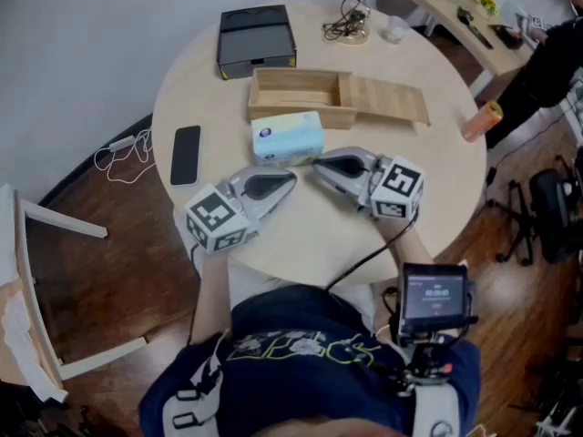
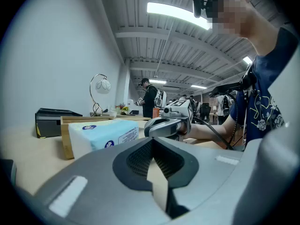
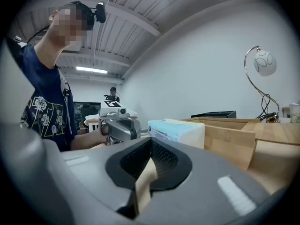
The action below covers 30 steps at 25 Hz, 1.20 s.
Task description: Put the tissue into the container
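A pale blue and white tissue pack (image 1: 287, 137) lies on the round table (image 1: 437, 167), just in front of an open wooden box (image 1: 301, 96) with its sliding lid (image 1: 390, 100) pulled out to the right. My left gripper (image 1: 290, 179) rests on the table below the pack, shut and empty. My right gripper (image 1: 319, 164) rests beside it, also shut and empty, its tips near the pack's lower right corner. The left gripper view shows the pack (image 2: 104, 134) ahead left and the right gripper's body (image 2: 171, 125). In the right gripper view the pack (image 3: 176, 131) sits ahead, with the box (image 3: 232, 135) to its right.
A black phone (image 1: 186, 154) lies left of the pack. At the table's far edge stand a black box (image 1: 256, 40) and a wire lamp base (image 1: 349, 24). An orange cylinder (image 1: 481, 122) sits at the right rim. Chairs and a bench surround the table.
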{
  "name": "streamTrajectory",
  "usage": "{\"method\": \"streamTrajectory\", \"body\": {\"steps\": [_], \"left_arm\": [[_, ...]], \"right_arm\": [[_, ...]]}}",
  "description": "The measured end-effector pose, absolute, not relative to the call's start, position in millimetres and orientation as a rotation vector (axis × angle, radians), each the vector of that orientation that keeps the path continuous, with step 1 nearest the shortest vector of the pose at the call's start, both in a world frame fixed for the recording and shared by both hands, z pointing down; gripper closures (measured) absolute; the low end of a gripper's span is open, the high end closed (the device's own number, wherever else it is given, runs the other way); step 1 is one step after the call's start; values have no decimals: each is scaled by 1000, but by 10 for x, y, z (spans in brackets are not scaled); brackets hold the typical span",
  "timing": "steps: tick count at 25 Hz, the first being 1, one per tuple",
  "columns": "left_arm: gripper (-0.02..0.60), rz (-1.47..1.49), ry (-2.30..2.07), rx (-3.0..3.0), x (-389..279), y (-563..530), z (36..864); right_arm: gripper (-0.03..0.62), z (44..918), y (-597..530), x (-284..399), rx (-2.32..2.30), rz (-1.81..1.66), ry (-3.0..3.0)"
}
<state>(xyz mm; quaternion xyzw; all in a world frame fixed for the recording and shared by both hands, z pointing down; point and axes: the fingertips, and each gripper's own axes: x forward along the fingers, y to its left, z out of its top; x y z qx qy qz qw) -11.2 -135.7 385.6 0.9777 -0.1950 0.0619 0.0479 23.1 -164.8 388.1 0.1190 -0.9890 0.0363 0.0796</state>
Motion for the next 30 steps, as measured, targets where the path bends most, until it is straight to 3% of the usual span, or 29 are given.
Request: {"method": "streamTrajectory", "body": {"steps": [30], "left_arm": [[578,199,-576,2998,-98,-1351,3836]], "right_arm": [[591,3872,-1662,226,383,114,-2951]]}}
